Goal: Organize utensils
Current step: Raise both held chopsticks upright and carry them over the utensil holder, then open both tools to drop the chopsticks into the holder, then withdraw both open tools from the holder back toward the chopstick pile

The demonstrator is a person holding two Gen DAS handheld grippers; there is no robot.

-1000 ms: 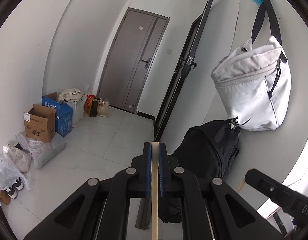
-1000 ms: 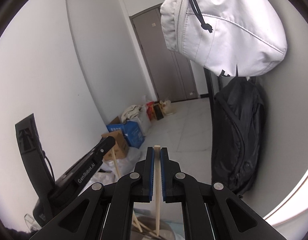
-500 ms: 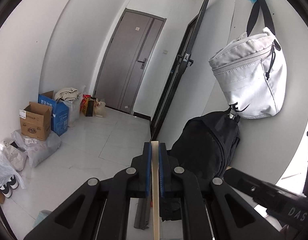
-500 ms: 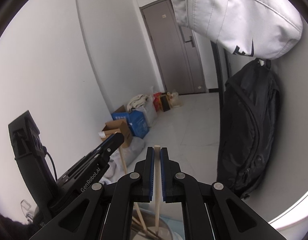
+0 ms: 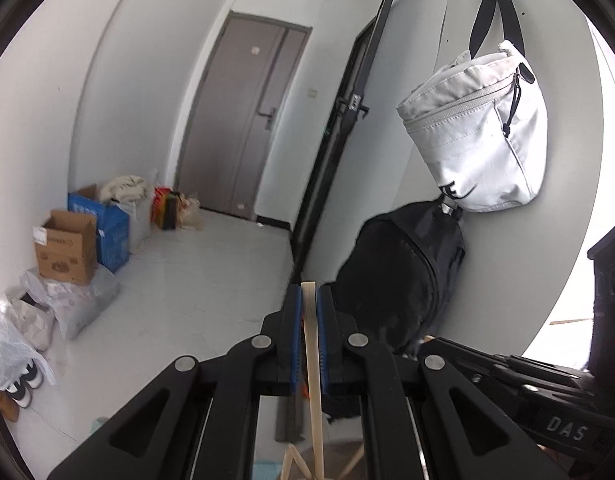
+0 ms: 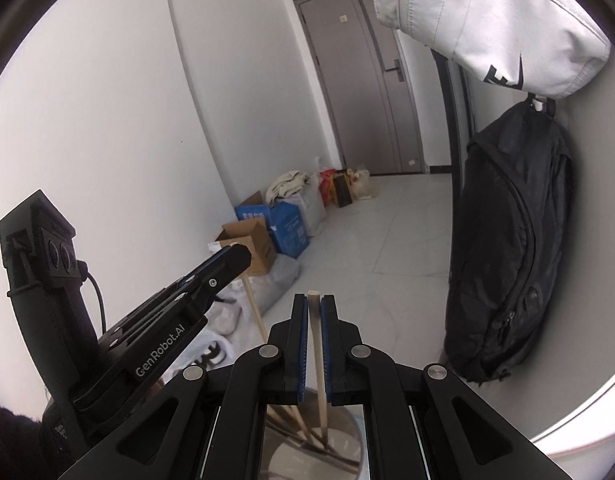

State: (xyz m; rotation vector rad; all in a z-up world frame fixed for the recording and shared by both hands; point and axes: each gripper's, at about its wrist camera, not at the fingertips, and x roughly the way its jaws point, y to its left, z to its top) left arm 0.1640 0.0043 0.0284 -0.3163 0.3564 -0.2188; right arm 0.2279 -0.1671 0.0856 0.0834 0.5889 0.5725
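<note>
My left gripper [image 5: 308, 300] is shut on a pale wooden chopstick [image 5: 312, 364] that stands upright between its blue pads. My right gripper [image 6: 314, 312] is shut on another wooden chopstick [image 6: 318, 360], whose lower end reaches into a metal cup [image 6: 347, 448] with several sticks leaning inside. In the right wrist view the left gripper [image 6: 231, 264] shows at left with its chopstick [image 6: 254, 308] slanting down toward the cup. In the left wrist view the right gripper's body [image 5: 507, 380] lies at lower right, and more sticks [image 5: 295, 460] show at the bottom edge.
Ahead is a tiled hallway with a grey door [image 5: 243, 120]. A black backpack [image 6: 511, 248] and a white bag [image 5: 483, 136] hang on the right wall. Cardboard boxes [image 5: 67, 244], bags and shoes [image 5: 23, 380] line the left wall.
Both grippers have tilted and dropped slightly, each keeping its chopstick. The cup has come further into the right wrist view. The two grippers have drawn closer together.
</note>
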